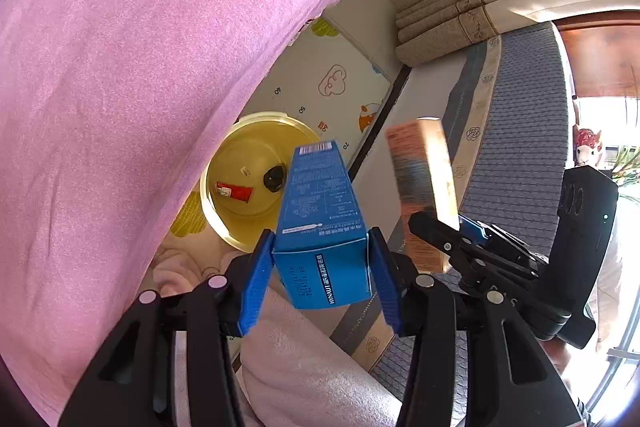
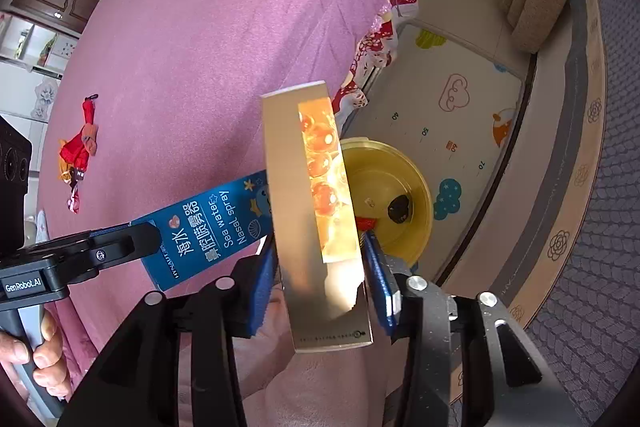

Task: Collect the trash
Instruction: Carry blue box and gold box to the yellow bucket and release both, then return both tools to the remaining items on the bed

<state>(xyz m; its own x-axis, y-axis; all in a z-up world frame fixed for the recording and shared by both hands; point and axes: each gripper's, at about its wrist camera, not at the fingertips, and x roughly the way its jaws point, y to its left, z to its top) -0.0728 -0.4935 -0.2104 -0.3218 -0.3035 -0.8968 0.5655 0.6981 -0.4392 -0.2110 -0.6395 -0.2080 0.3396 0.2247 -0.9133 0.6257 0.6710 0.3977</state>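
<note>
Hovering over the round yellow plastic bin (image 1: 244,183) on the floor, both claws carry cartons for disposal. The left claw (image 1: 320,271) has the blue nasal-spray carton (image 1: 320,227) between its blue pads; whether they press on it or have let go I cannot tell. The right claw (image 2: 324,283) holds the pale gold window carton with orange contents (image 2: 316,195), which seems to stand a little free of the left-hand pad, so its grip is equally unclear. Both cartons hang above the bin, not yet inside.

Inside the bin lie a red wrapper (image 1: 234,191) and a dark lump (image 1: 275,179), so I judge some trash is collected already. Away from the bin, a red-and-yellow bundle (image 2: 78,147) remains on the bench under its pink cloth (image 2: 208,39); it may be left to gather.

Beside the bin spreads a cartoon play mat (image 2: 452,107), with a grey quilted mattress (image 2: 600,227) beyond and folded curtains (image 1: 480,7) farther off.
</note>
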